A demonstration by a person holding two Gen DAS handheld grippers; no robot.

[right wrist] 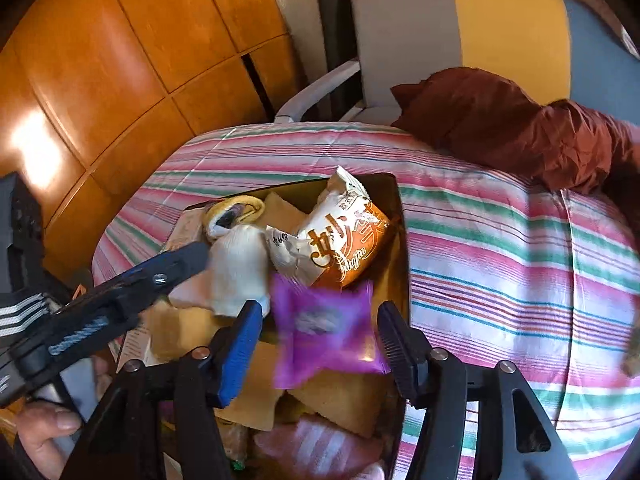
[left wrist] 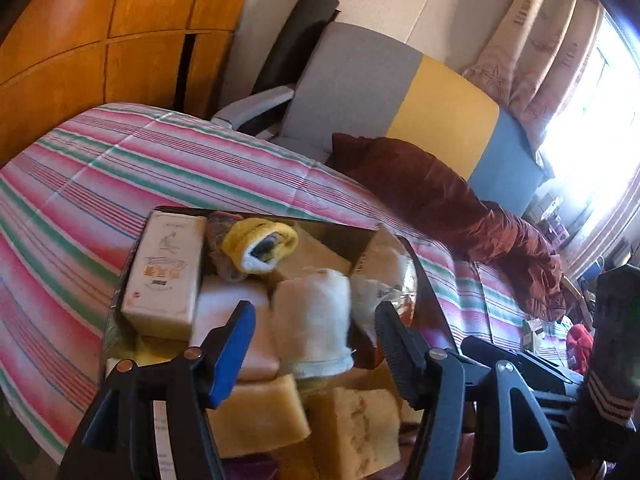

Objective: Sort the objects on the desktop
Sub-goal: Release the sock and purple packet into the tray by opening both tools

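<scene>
A dark open box (left wrist: 280,216) on the striped quilt holds several loose items. In the left wrist view my left gripper (left wrist: 316,344) hangs over it. A blurred white rolled sock (left wrist: 312,320) sits between its blue and black fingers with a gap on each side, so the jaws stand open. In the right wrist view my right gripper (right wrist: 318,344) is also over the box (right wrist: 400,216). A blurred purple packet (right wrist: 328,328) lies loose between its open jaws. The left gripper's fingertip (right wrist: 192,256) reaches in from the left beside the white sock (right wrist: 240,276).
Inside the box lie a white carton (left wrist: 164,276), a yellow sock (left wrist: 260,248), tan sponges (left wrist: 352,420) and an orange snack bag (right wrist: 340,248). A striped quilt (right wrist: 500,240), a red-brown garment (right wrist: 520,132), a chair (right wrist: 460,32) and a wooden cabinet (right wrist: 120,60) surround it.
</scene>
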